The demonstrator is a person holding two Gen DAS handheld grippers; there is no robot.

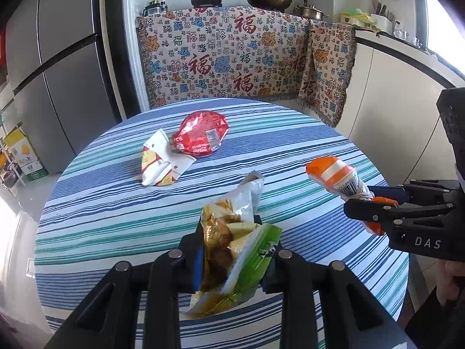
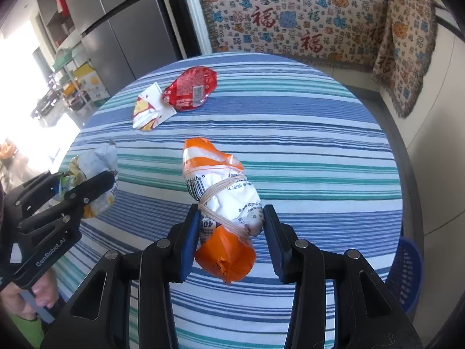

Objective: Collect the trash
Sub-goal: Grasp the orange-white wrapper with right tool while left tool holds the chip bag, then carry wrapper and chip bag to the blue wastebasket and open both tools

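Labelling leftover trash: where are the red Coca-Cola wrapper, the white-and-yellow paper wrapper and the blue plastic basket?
red Coca-Cola wrapper [image 1: 200, 133]: left wrist view, its middle.
white-and-yellow paper wrapper [image 1: 162, 164]: left wrist view, its middle.
blue plastic basket [image 2: 407, 273]: right wrist view, its wall.

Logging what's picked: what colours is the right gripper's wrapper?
Orange and white wrapper, clearest in right wrist view.

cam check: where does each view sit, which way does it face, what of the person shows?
Left wrist: on the left tongs, facing forward and down over the striped table; its fingers clamp a green snack bag; right tongs and part of a hand show at right.
Right wrist: on the right tongs, same heading; they clamp an orange-white wrapper; left tongs and hand at left.
Shared: table, both held items, red wrapper, patterned cloth, fridge.
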